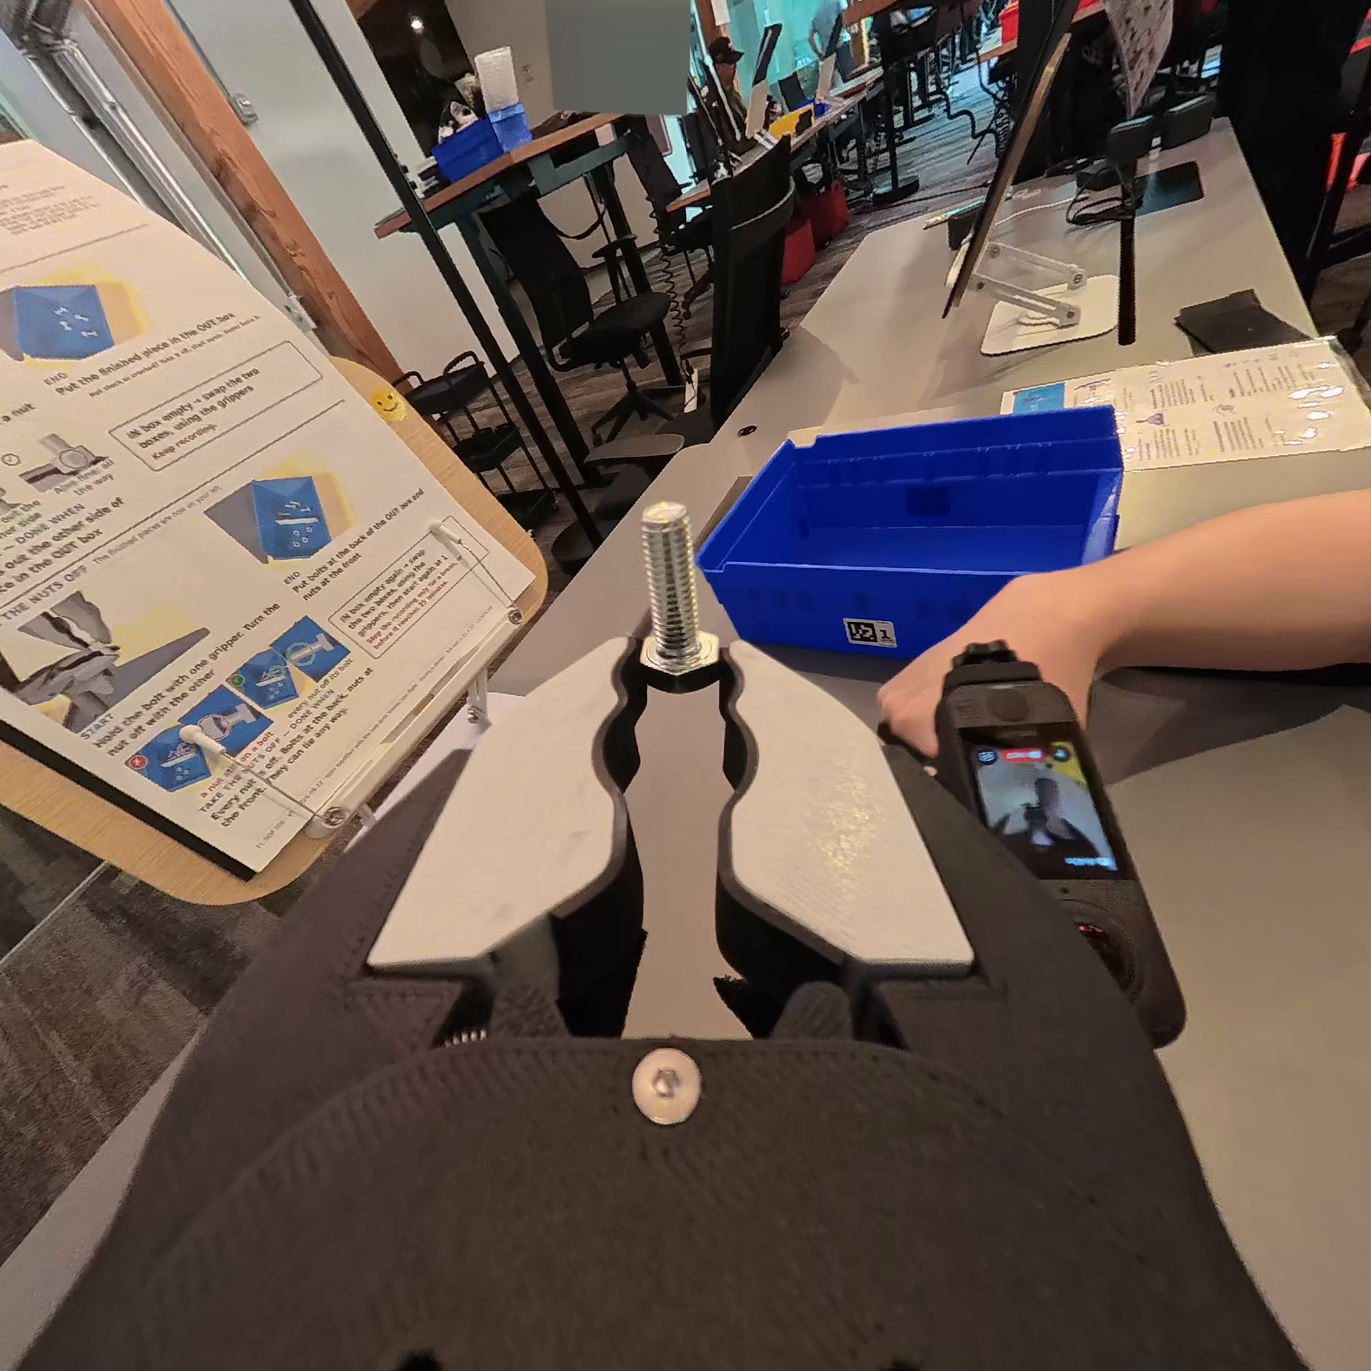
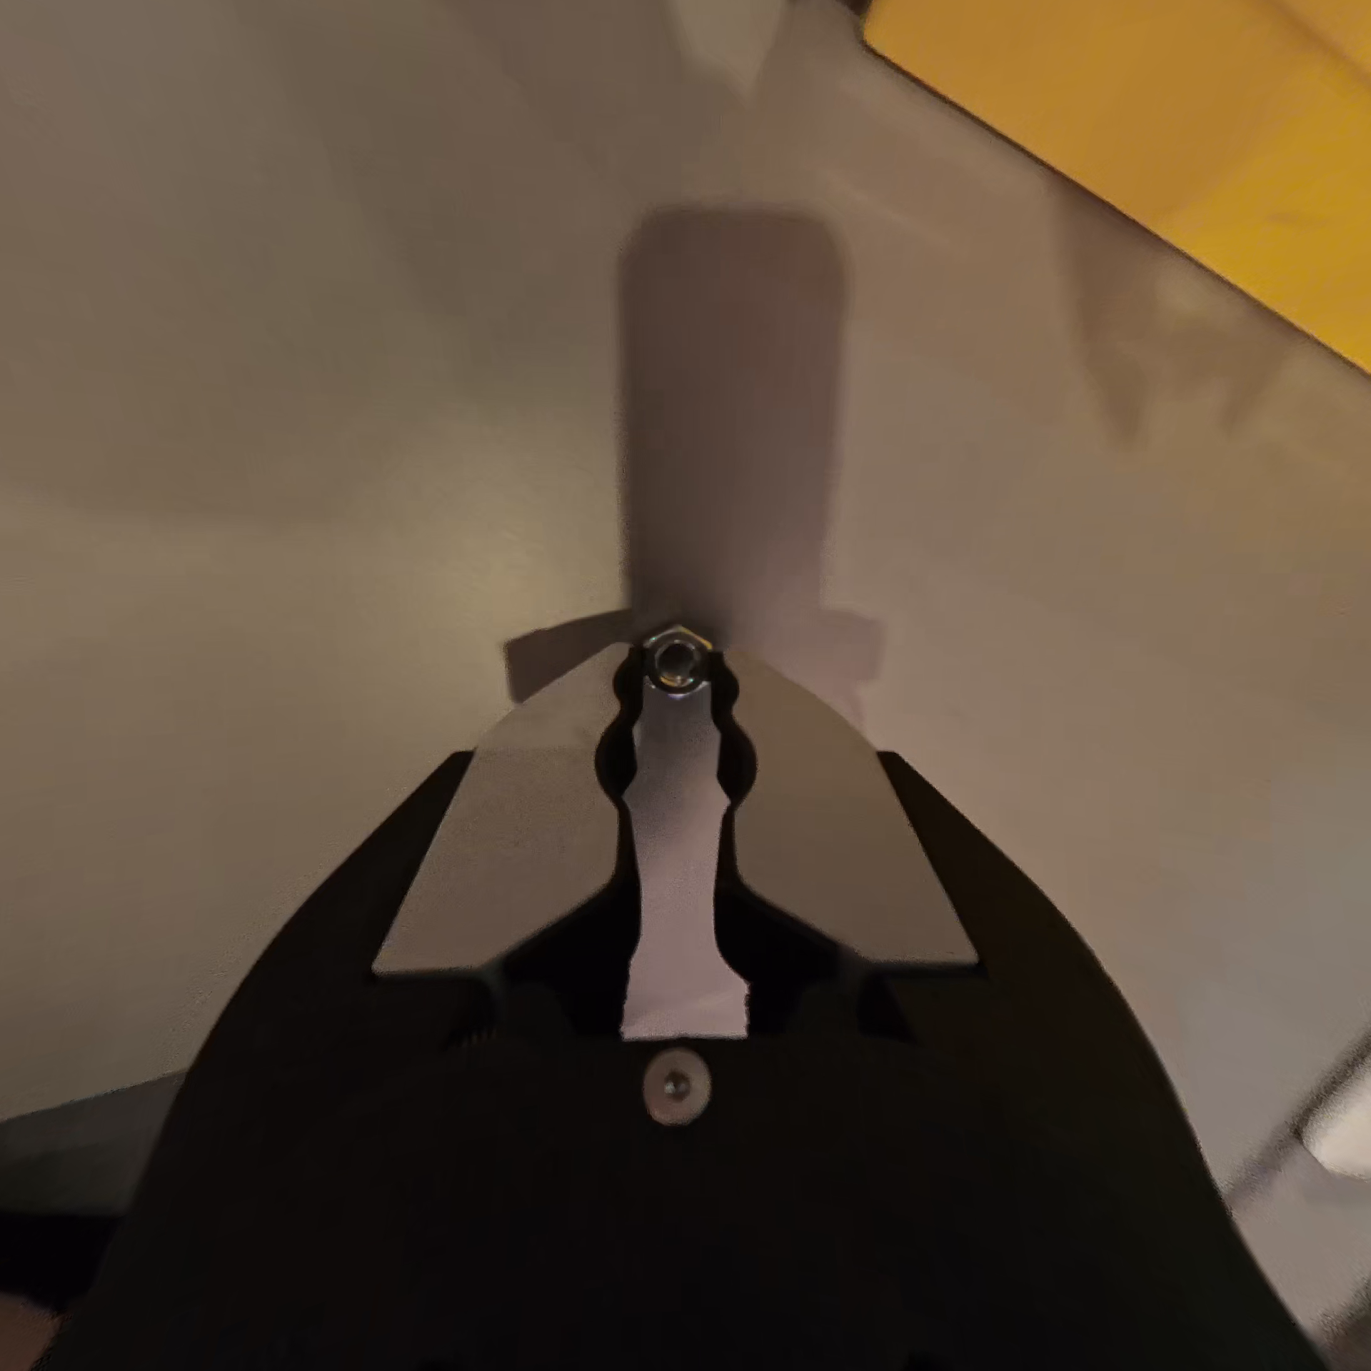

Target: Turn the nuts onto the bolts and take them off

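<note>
L gripper [image 1: 679,660] is clamping a silver bolt [image 1: 670,575] by its hex head, jaws narrow, threaded shank standing upright past the tips. Just behind & to the right, a blue bin [image 1: 912,534] is sitting on the grey table [image 1: 1224,1001], near a laminated sheet [image 1: 1246,408]. An instruction board [image 1: 222,556] is leaning at left. A person's hand [image 1: 964,682] is gripping the other tool (camera w/ lit screen [image 1: 1039,801] on it). R gripper [image 2: 674,662] is pinching a small hex nut [image 2: 674,659] at its tips, hole facing the camera, over a blurred pale surface.
</note>
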The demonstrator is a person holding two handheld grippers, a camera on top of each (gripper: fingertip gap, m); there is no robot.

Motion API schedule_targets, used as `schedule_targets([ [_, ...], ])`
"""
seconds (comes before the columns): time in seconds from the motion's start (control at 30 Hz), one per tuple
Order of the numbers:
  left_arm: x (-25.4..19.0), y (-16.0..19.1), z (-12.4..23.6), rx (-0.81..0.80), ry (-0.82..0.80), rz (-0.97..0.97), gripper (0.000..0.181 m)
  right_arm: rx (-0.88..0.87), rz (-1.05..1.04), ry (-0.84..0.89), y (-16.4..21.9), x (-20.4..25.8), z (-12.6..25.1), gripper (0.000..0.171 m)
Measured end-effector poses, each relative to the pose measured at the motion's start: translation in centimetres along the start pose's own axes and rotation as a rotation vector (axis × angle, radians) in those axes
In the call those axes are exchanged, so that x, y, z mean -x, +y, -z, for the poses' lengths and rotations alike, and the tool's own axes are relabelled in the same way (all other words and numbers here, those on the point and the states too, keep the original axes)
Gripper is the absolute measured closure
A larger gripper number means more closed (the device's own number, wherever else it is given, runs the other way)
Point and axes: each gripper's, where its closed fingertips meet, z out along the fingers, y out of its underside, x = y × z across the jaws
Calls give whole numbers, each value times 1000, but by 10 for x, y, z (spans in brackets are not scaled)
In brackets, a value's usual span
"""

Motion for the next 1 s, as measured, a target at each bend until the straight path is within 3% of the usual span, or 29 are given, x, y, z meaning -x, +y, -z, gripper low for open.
schedule_targets([
  [0.1,14,-4,8,-25,-73,27,163,-13,-84,257,8,-45,29,152],
  [0.2,32,-7,20,-63,-158,78,163,39,-262,725,39,-110,99,153],
  [0.27,42,-6,25,-69,-201,106,163,20,-381,958,56,-129,146,152],
  [0.4,47,-4,27,-79,-211,147,163,44,-495,1131,82,-134,191,152],
  [0.77,34,5,6,-23,-164,123,163,4,-526,1156,87,-133,206,152],
  [0.9,16,20,-25,49,-113,93,163,-364,-640,925,72,-118,226,153],
  [1.0,-7,32,-58,75,-51,89,163,-643,-563,729,47,-90,257,153],
])
